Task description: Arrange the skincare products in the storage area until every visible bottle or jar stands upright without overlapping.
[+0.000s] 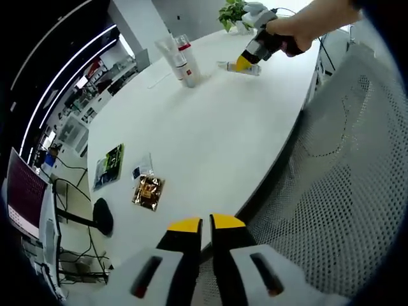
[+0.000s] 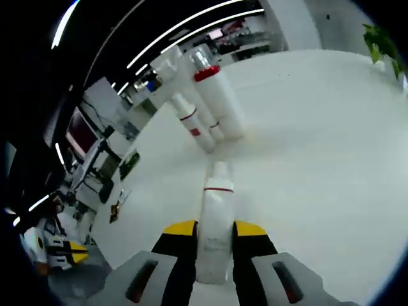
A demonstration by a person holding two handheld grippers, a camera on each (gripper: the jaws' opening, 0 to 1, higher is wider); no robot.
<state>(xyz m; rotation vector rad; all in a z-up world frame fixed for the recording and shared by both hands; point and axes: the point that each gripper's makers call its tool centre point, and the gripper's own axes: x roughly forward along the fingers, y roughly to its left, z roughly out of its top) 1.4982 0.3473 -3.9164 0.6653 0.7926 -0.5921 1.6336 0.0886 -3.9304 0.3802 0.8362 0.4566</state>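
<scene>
The white table (image 1: 191, 134) carries everything. A mesh chair (image 1: 344, 191) sits beside its edge. Far along the table, three upright bottles (image 1: 182, 60) stand clustered together. Just beside them, the right gripper (image 2: 215, 231) has its jaws closed on a lying bottle (image 2: 215, 217). A gold packet (image 1: 148, 191) lies near the table's close edge, where the left gripper (image 1: 206, 224) hovers, jaws nearly closed, holding nothing.
</scene>
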